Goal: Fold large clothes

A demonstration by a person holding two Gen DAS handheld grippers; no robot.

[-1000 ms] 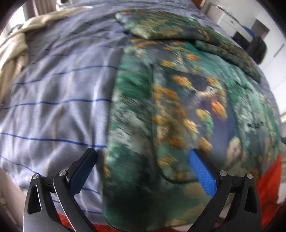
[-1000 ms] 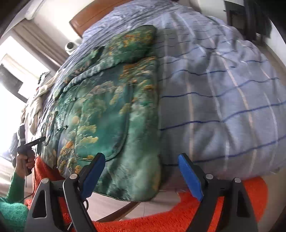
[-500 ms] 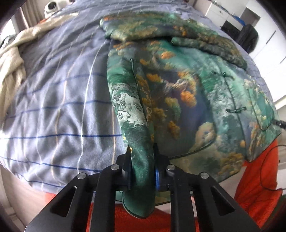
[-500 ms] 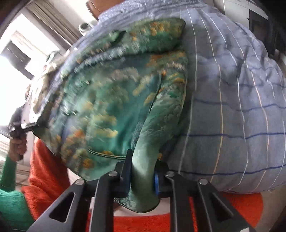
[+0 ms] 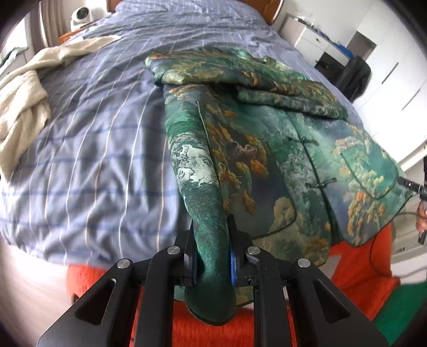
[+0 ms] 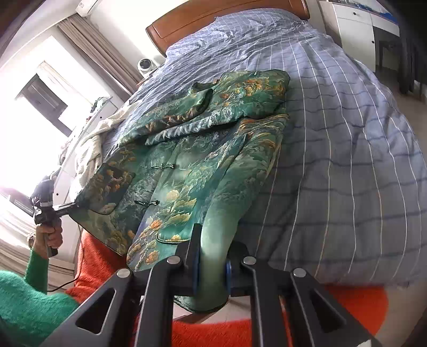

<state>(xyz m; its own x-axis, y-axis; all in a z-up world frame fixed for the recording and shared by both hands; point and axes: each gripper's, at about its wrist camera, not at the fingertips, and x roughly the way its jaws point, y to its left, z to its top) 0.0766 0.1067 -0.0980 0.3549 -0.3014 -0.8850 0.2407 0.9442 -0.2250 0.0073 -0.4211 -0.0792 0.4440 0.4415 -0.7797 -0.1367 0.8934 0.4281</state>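
1. The fingers of the left gripper [image 5: 212, 263] are pressed on a thick fold of the green jacket [image 5: 267, 149] at one bottom corner of its hem; the blue pads are almost hidden by the cloth.
2. The fingers of the right gripper [image 6: 212, 269] pinch the other bottom corner of the same jacket [image 6: 192, 165] in the same way.
3. The jacket lies front side up on the bed [image 5: 101, 138], on the blue checked cover. Its knot buttons are closed, and both sleeves are folded across the chest.
4. Its long axis goes from the hem at the foot edge of the bed to the collar [image 6: 200, 98], which points to the wooden headboard [image 6: 213, 18].
5. I judge that the step in hand is the start of the bottom-to-top fold: both hem corners are gripped and raised from the bed.
6. The next move asks both hands to carry the hem toward the collar at the same height, so that the fold line stays straight.
7. A cream blanket [image 5: 24, 88] lies well apart on the bed, beside the jacket.
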